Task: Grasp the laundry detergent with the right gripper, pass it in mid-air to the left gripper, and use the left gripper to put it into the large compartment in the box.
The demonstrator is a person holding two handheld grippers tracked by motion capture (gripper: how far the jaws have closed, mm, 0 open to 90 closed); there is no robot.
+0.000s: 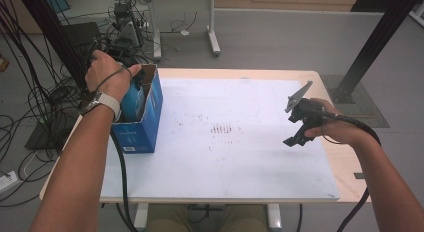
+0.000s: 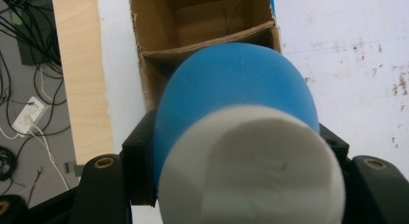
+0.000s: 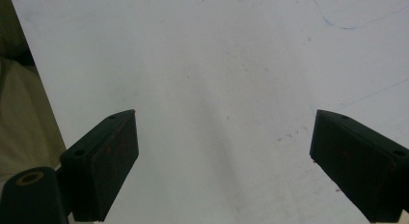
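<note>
The left gripper [image 1: 131, 89], seen from the high view, lowers a blue object [image 1: 133, 99] into the blue box [image 1: 145, 127] at the table's left edge, while its own view shows black jaws clamped on that blue, white-ended object [image 2: 236, 113] above the cardboard compartments, and the right gripper view shows the right gripper [image 3: 224, 156] spread wide over the white table sheet [image 3: 217, 64].

A pale wooden tabletop [image 1: 345, 162] carries a large white sheet [image 1: 240, 157] that covers nearly all of it, leaving bare wood along the far edge and at the left and right sides. The sheet is scuffed, with small dark specks clustered near its middle and faint thin pen lines elsewhere. A blue cardboard box [image 1: 142, 127] stands directly on the sheet at its left end, open at the top, with brown inner walls and a cardboard divider across it.
</note>
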